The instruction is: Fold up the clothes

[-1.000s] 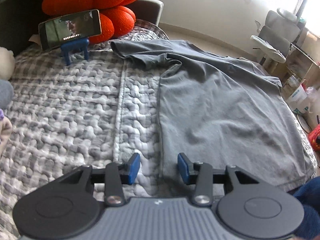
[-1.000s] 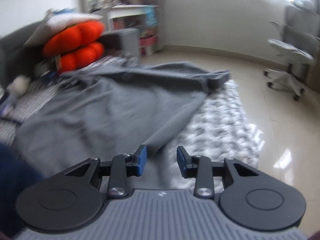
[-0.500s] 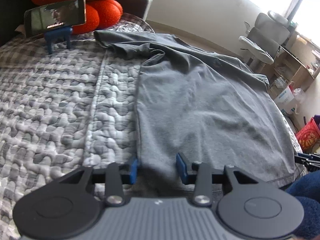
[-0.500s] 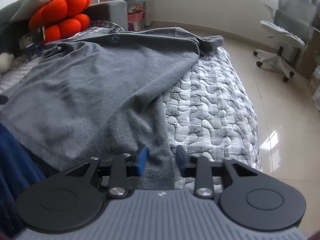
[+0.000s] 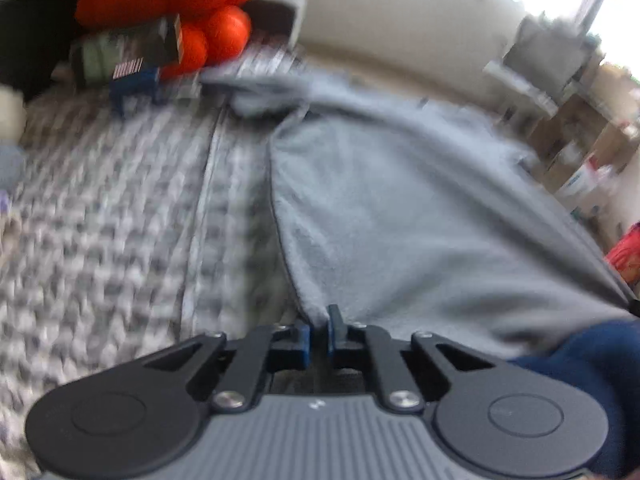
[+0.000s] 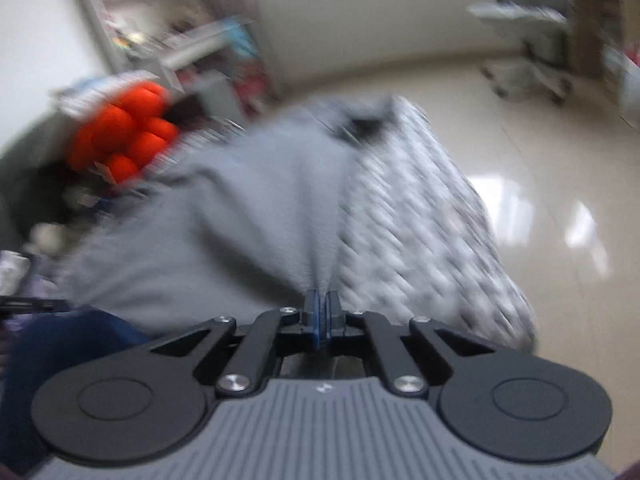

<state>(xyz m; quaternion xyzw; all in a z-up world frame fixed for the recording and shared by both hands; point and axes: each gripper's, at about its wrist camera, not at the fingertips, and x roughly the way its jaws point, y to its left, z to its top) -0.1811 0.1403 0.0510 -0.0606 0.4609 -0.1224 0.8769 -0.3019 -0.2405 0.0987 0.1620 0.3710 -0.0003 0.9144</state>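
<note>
A grey T-shirt (image 5: 400, 208) lies spread over the quilted bed, collar end far from me. In the left wrist view my left gripper (image 5: 319, 330) has its jaws closing on the shirt's near left hem corner, and the cloth is pinched between the blue pads. In the right wrist view the same T-shirt (image 6: 256, 216) bunches into my right gripper (image 6: 322, 314), whose jaws are closing on the near right hem corner with the pads pressed on the fabric. The cloth rises in taut folds toward both grippers. Both views are blurred.
A grey-and-white quilt (image 5: 112, 220) covers the bed. An orange cushion (image 5: 172, 0) and a phone on a blue stand (image 5: 132, 56) sit at the head end. A person's blue sleeve (image 5: 580, 360) shows at the right. An office chair (image 6: 532, 28) stands on the shiny floor (image 6: 560, 184).
Both grippers moved onto the shirt's near hem corners and their jaws came together on the cloth. The hem now lifts off the quilt, and the right gripper has rolled.
</note>
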